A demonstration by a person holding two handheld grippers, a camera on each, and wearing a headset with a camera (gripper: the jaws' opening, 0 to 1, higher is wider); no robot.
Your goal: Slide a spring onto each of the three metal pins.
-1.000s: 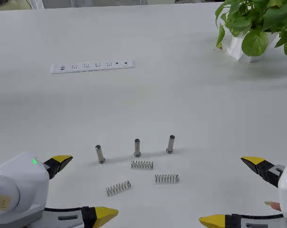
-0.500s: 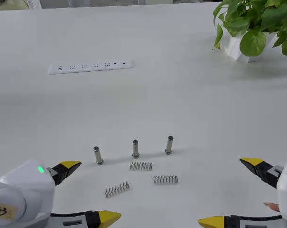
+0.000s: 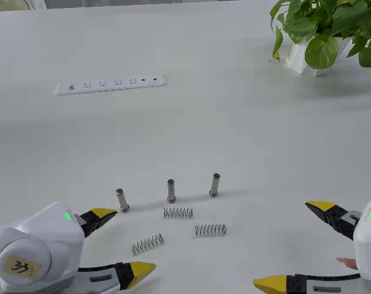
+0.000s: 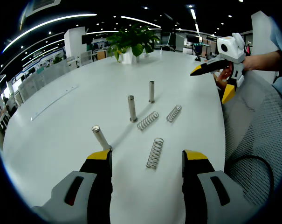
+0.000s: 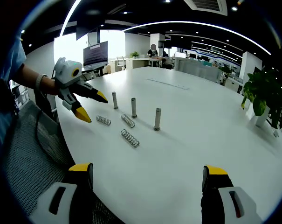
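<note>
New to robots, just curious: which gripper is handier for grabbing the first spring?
Left, probably. The yellow-tipped left gripper is open with the nearest coiled metal spring lying in line between its jaws, beside an upright metal pin. The yellow-tipped right gripper, also open, sits farther away.

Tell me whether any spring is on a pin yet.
None yet. All three springs lie flat on the table, in front of the pins, which stand bare.

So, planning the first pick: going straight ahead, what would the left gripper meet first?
The left gripper would probably meet the nearest spring, lying ahead between its fingers; the nearest pin stands just off that line.
</note>
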